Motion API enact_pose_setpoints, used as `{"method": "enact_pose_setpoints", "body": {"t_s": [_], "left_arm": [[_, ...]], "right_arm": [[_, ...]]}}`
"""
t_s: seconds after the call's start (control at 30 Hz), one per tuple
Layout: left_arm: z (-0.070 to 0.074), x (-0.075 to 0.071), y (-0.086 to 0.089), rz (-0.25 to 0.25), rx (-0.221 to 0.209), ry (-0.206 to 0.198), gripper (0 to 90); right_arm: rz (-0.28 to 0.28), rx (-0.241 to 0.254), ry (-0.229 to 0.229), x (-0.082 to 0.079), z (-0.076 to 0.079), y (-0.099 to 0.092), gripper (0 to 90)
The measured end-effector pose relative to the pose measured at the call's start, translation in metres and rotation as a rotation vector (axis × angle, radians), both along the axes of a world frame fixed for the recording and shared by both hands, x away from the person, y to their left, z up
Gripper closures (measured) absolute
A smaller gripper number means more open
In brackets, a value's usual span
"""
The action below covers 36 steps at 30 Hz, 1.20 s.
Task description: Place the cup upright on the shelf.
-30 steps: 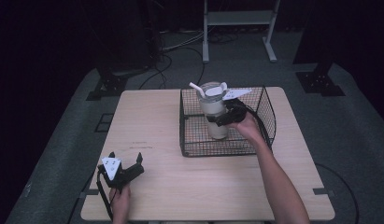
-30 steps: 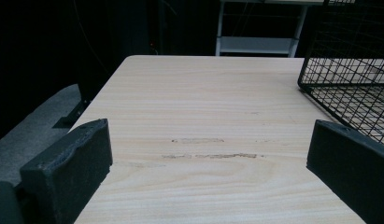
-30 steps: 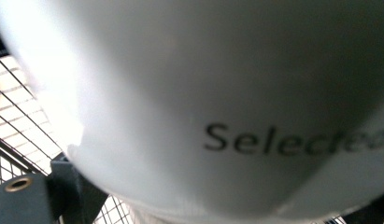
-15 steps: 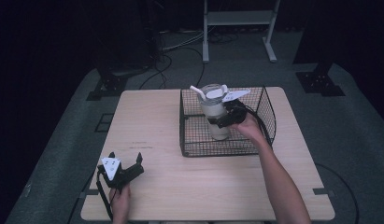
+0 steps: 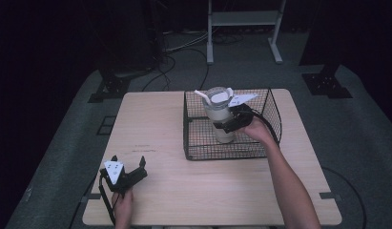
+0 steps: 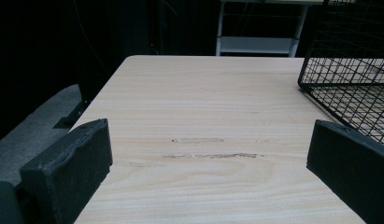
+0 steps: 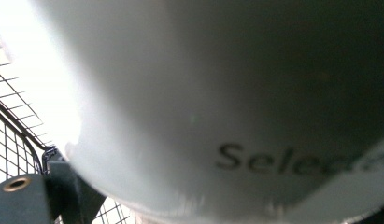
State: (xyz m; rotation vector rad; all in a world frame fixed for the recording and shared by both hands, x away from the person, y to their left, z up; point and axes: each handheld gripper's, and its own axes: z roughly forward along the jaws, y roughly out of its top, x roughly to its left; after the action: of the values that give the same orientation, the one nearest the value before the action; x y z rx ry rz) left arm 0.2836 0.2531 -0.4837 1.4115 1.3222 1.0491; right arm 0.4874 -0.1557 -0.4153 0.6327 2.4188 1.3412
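My right gripper jaws are clamping the tumbler, unmoved inside the wire basket; my left gripper jaws are gaping empty.

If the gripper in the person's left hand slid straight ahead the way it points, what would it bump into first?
Probably nothing soon: the left gripper points along bare table. The wire basket sits off to its right side, so it might just clip that corner, though depth is hard to judge.
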Motion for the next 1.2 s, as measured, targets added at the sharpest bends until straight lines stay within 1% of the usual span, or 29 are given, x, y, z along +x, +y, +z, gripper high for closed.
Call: {"method": "enact_pose_setpoints", "body": {"t_s": [0.17, 0.27, 0.33, 0.37, 0.43, 0.53, 0.57, 0.63, 0.7, 0.8, 0.9, 0.93, 0.97, 1.03, 1.1, 1.2], "left_arm": [[0.0, 0.001, 0.0, 0.002, -0.005, 0.004, 0.0], [0.0, 0.001, 0.0, 0.002, -0.002, 0.004, 0.0], [0.0, 0.0, -0.001, 0.002, 0.006, 0.002, 0.0], [0.0, 0.0, -0.001, 0.002, 0.006, 0.002, 0.0], [0.0, 0.0, -0.001, 0.001, 0.005, 0.002, 0.0], [0.0, 0.0, -0.001, 0.002, 0.006, 0.002, 0.0], [0.0, 0.0, -0.001, 0.0, 0.007, 0.003, 0.0], [0.0, 0.0, -0.001, -0.001, 0.009, 0.004, 0.0], [0.0, 0.0, -0.001, -0.004, 0.01, 0.002, 0.0], [0.0, 0.0, -0.001, -0.003, 0.007, 0.002, 0.0], [0.0, 0.0, -0.001, -0.004, 0.006, 0.002, 0.0], [0.0, 0.0, -0.001, -0.004, 0.006, 0.002, 0.0], [0.0, 0.0, -0.001, -0.004, 0.009, 0.002, 0.0], [0.0, 0.0, -0.001, -0.004, 0.011, 0.002, 0.0], [0.0, 0.0, -0.002, -0.004, 0.011, 0.002, 0.0], [0.0, 0.0, -0.002, -0.003, 0.011, 0.002, 0.0]], "right_arm": [[0.012, 0.015, -0.011, -0.001, -0.003, -0.004, 7.8], [0.008, 0.02, -0.002, -0.001, -0.003, -0.006, 7.8], [0.011, 0.036, 0.003, 0.0, -0.004, -0.01, 7.8], [0.011, 0.036, 0.003, 0.0, -0.004, -0.01, 7.8], [0.004, 0.058, 0.008, 0.0, -0.006, -0.014, 7.8], [-0.003, 0.07, 0.003, -0.001, -0.007, -0.016, 7.7], [-0.01, 0.079, -0.006, -0.003, -0.009, -0.019, 7.7], [-0.011, 0.081, -0.01, -0.004, -0.009, -0.02, 7.7], [-0.023, 0.076, -0.011, -0.004, -0.008, -0.021, 7.7], [-0.026, 0.066, -0.016, -0.005, -0.007, -0.021, 7.6], [-0.023, 0.044, -0.024, -0.007, -0.006, -0.019, 7.5], [-0.023, 0.044, -0.024, -0.007, -0.006, -0.019, 7.5], [-0.022, 0.029, -0.027, -0.008, -0.005, -0.019, 7.5], [-0.02, 0.019, -0.035, -0.009, -0.004, -0.02, 7.5], [-0.029, 0.005, -0.03, -0.011, -0.002, -0.022, 7.5], [-0.039, 0.0, -0.024, -0.012, -0.001, -0.025, 7.6]]}}
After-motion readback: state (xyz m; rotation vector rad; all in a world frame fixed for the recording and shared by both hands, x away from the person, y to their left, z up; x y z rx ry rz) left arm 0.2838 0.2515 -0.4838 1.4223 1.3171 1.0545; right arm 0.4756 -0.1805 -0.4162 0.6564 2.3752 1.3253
